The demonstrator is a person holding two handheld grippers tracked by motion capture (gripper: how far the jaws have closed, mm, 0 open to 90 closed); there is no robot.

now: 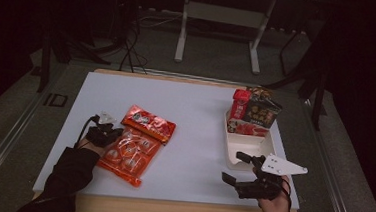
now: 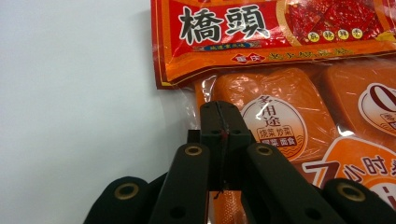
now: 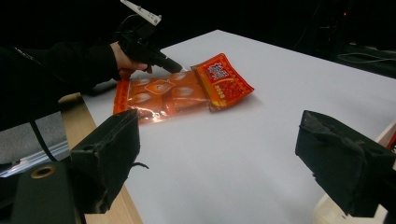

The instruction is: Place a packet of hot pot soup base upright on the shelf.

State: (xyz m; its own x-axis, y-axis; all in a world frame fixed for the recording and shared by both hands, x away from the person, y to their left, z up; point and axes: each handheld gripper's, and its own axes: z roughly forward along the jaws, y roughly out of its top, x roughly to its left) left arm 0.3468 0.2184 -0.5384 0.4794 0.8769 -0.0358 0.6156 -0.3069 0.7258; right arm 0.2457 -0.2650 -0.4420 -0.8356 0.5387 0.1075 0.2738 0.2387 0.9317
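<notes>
In the left gripper view the left gripper [image 2: 219, 122] hides part of the packet [image 2: 299, 93], and the frame edges cut off the packet's top and right. Its jaws are clenched on the packet's clear edge. The packet is orange-red, with a red printed header and orange blocks showing through clear film. It lies flat on the table [image 1: 195, 111], well left of the tray [image 1: 247, 149]. The right gripper [image 1: 239, 168], just beside the tray, stands released, holding nothing.

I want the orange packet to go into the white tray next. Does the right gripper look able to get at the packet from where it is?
Probably yes. The right gripper stands open near the white tray, and bare tabletop lies between it and the orange packet. But the left gripper is shut on the packet's edge.
</notes>
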